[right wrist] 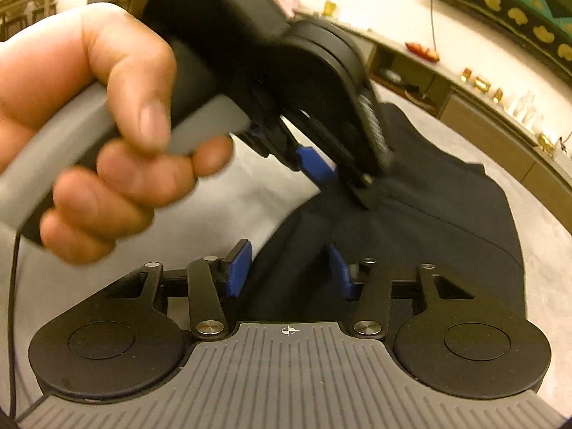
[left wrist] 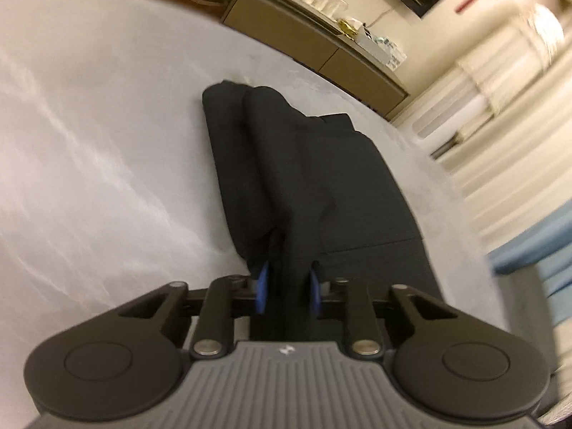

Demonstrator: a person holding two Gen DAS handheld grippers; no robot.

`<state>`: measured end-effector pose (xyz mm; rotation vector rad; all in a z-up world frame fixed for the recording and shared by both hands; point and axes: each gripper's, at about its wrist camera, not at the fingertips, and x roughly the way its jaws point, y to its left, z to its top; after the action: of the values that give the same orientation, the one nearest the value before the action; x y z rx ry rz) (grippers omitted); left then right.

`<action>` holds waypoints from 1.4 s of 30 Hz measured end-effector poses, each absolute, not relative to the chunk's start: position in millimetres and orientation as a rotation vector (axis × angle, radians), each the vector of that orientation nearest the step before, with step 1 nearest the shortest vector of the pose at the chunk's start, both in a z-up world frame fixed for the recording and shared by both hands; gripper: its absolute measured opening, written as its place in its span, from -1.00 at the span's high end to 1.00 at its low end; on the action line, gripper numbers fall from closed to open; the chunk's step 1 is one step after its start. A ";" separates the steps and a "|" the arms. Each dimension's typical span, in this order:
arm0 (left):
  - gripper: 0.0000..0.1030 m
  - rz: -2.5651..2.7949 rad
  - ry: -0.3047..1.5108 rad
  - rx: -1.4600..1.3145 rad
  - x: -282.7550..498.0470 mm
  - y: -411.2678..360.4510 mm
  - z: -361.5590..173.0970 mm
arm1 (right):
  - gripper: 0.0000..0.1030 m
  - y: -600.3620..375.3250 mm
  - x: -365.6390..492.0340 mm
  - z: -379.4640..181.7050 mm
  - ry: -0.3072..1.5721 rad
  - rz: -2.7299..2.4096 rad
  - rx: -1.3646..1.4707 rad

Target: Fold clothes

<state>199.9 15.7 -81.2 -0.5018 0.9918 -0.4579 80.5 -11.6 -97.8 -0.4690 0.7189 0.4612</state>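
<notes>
A black garment point(left wrist: 314, 168) lies partly folded lengthwise on a grey table point(left wrist: 89, 125). My left gripper point(left wrist: 287, 286) is shut on the garment's near edge, cloth bunched between its blue pads point(left wrist: 262, 286). In the right wrist view the same garment point(right wrist: 447, 221) spreads ahead. My right gripper point(right wrist: 291, 271) has its blue pads point(right wrist: 237, 271) wide apart with cloth lying between them, not pinched. The left gripper point(right wrist: 332, 178), held by a hand point(right wrist: 107, 136), also shows in the right wrist view, just above and ahead, clamped on the cloth.
A long low sideboard point(left wrist: 321, 46) with gold ornaments and glassware runs behind the table; it also shows in the right wrist view point(right wrist: 482, 114). A blue cushion point(left wrist: 536, 246) sits past the table's right edge. A black cable point(right wrist: 12, 304) hangs at the left.
</notes>
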 end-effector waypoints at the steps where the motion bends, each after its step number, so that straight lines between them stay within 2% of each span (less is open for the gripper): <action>1: 0.64 -0.470 0.994 -0.563 196.8 15.2 -84.0 | 0.29 -18.7 82.0 -95.5 0.738 0.451 -0.499; 4: 0.67 -0.517 0.998 -0.664 185.6 -8.3 -92.7 | 0.32 -53.9 82.9 -91.2 0.797 0.360 -0.648; 8: 0.64 -0.574 0.986 -0.635 161.7 -50.1 -97.1 | 0.34 -102.0 79.3 -92.8 0.857 0.236 -0.758; 11: 0.58 -0.615 0.965 -0.546 153.8 -65.3 -85.4 | 0.17 -122.8 62.1 -91.6 0.857 0.212 -0.713; 12: 0.58 -0.625 0.963 -0.534 152.9 -65.3 -79.1 | 0.04 -130.3 55.3 -86.5 0.870 0.248 -0.653; 13: 0.58 -0.635 0.962 -0.522 152.0 -65.4 -72.8 | 0.01 -140.3 49.4 -78.1 0.884 0.297 -0.551; 15: 0.58 -0.650 0.948 -0.496 148.9 -64.3 -58.3 | -0.01 -166.4 42.3 -56.7 0.859 0.357 -0.321; 18: 0.58 -0.597 0.792 -0.426 141.1 -53.2 -19.7 | -0.06 -209.7 39.3 -25.0 0.744 0.371 -0.005; 20: 0.57 -0.565 0.692 -0.378 141.4 -50.0 -0.1 | -0.05 -234.2 42.9 -18.5 0.674 0.351 0.171; 22: 0.56 -0.555 0.675 -0.317 149.0 -55.7 1.0 | 0.01 -244.7 59.9 -24.3 0.681 0.275 0.254; 27: 0.56 -0.529 0.848 -0.103 169.4 -83.1 -52.3 | 0.27 -200.5 66.7 -70.0 0.823 0.254 0.071; 28: 0.62 -0.518 0.868 -0.063 168.8 -85.2 -63.2 | 0.28 -190.6 67.3 -77.6 0.852 0.270 0.011; 32: 0.65 -0.492 0.854 -0.034 158.0 -83.6 -66.6 | 0.23 -161.8 56.4 -89.8 0.853 0.278 -0.227; 42: 0.65 -0.550 0.861 0.011 150.7 -115.4 -64.2 | 0.19 -220.5 97.0 -85.5 0.853 -0.011 -0.247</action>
<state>150.7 -115.4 -64.2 0.0114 0.8612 -0.5503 97.0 -220.5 -85.5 -0.2466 0.8527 -0.0108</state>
